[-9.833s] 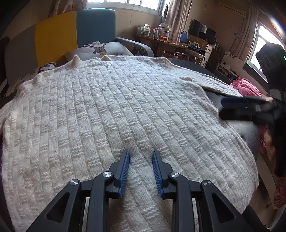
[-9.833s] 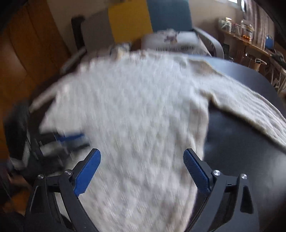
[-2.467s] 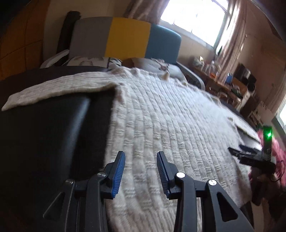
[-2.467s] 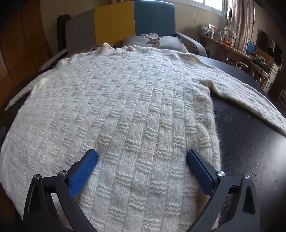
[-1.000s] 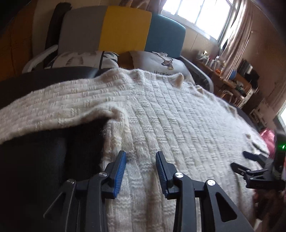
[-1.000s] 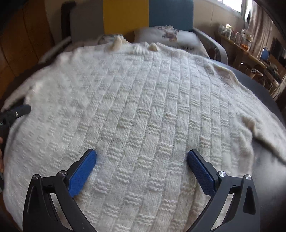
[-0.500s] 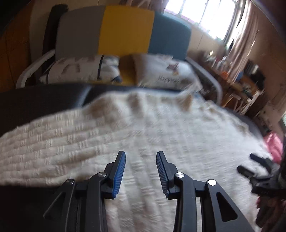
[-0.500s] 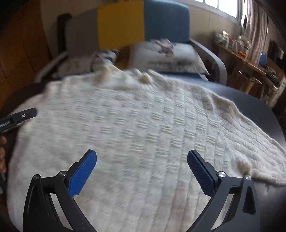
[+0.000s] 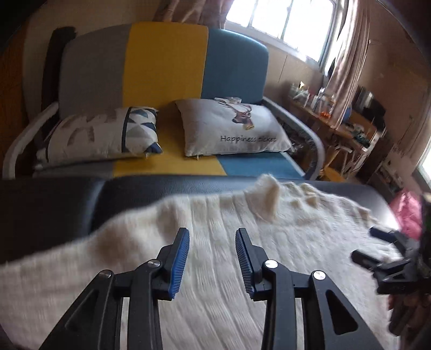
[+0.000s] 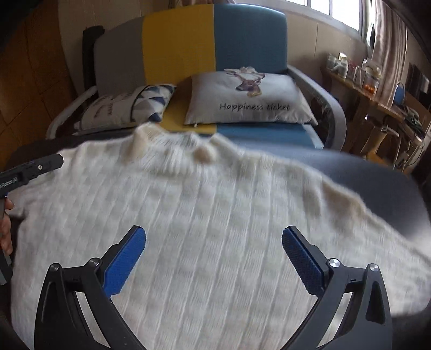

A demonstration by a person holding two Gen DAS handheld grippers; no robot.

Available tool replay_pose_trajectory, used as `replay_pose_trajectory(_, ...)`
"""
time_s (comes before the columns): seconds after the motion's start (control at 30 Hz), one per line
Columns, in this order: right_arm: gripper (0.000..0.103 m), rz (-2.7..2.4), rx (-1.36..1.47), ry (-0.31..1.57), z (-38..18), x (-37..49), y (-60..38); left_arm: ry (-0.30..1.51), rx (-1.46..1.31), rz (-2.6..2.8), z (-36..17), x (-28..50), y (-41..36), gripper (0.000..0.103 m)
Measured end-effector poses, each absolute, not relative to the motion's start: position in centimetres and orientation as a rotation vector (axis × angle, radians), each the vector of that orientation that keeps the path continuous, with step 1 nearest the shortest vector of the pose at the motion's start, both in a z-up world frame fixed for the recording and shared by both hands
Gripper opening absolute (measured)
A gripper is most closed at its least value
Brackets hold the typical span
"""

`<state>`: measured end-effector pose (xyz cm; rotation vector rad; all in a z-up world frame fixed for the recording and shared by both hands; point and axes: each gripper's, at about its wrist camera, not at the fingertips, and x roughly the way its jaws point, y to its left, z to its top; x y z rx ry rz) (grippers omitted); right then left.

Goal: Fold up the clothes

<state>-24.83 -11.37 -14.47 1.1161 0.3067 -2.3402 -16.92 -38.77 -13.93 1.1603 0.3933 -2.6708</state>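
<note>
Daylight from the window (image 9: 282, 24) behind the sofa (image 9: 167, 67) glares white, the knit sweater (image 10: 215, 228) is motion-blurred in both views, and fisheye corners darken.

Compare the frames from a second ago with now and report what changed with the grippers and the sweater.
Both views have advanced up the cream knitted sweater from its body toward the collar; the sofa cushions now show fully. The left gripper and right gripper took hold of nothing. Unchanged: both open, right wider, sweater flat on the black padded table.

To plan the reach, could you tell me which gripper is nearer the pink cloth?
Right. The right gripper is just beside the pink cloth; the left gripper is over the sweater, farther off.
</note>
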Motion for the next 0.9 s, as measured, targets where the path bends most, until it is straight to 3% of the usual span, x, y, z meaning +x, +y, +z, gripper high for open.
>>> replay_pose_trajectory(0.13, 0.103, -2.367, 1.188, 0.314, -16.2, -27.6, -11.4, 0.417, 1.220, -2.572, -16.5, -18.0, -40.7, 0.035)
replay_pose_trajectory(0.37, 0.103, -2.363, 1.220, 0.293, -17.3, -28.7, -10.2, 0.463, 1.149, -2.600, -15.7, -17.2, -40.4, 0.035)
replay_pose_trajectory(0.57, 0.103, -2.315, 1.111, 0.214, -14.4, -31.0, -11.1, 0.292, 1.145, -2.750, -13.7, -19.9, -36.9, 0.035)
replay_pose_trajectory(0.73, 0.103, -2.241, 1.216, 0.234, -16.0, -33.9, -12.0, 0.121, 1.320, -2.648, -16.3, -23.3, -35.4, 0.035)
replay_pose_trajectory(0.9, 0.103, -2.227, 1.188, 0.245, -16.0, -33.7, -11.1, 0.252, 1.224, -2.698, -15.5, -22.4, -35.7, 0.035)
